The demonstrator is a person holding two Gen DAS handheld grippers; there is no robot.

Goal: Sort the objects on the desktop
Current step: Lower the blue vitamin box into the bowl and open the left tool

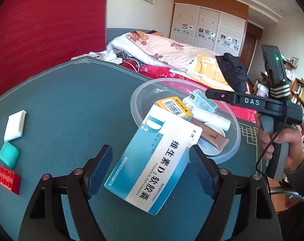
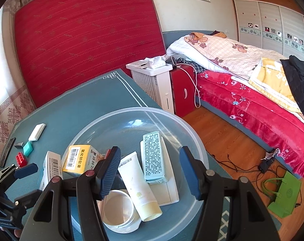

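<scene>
Overall: blue-green table (image 1: 71, 110) in a bedroom, with a clear plastic bowl (image 1: 136, 100) near its far edge.
Left gripper (image 1: 150, 150): fingers spread, with the vitamin D2 box (image 1: 152, 160) between them. The left pad (image 1: 100, 170) stands clear of the box; the right pad (image 1: 200, 170) is right at the box's edge (contact there cannot be told).
Vitamin D2 box: tilted, its upper end over the near rim of the bowl and its lower end down between the fingers.
Right gripper (image 2: 149, 152): fingers apart with nothing between them, hanging above the bowl.
Right hand (image 1: 284, 146): wrapped round the gripper's handle, beside the bowl.
Bowl contents: yellow box (image 2: 79, 158), white tube (image 2: 138, 186), pale blue box (image 2: 154, 156) lying on a flat white box (image 2: 170, 190), round white lid (image 2: 117, 208), brown tube (image 1: 214, 138).
Loose on the table: white packet (image 1: 14, 125), teal case (image 1: 8, 154) and red brick (image 1: 6, 177), grouped well apart from the bowl.
</scene>
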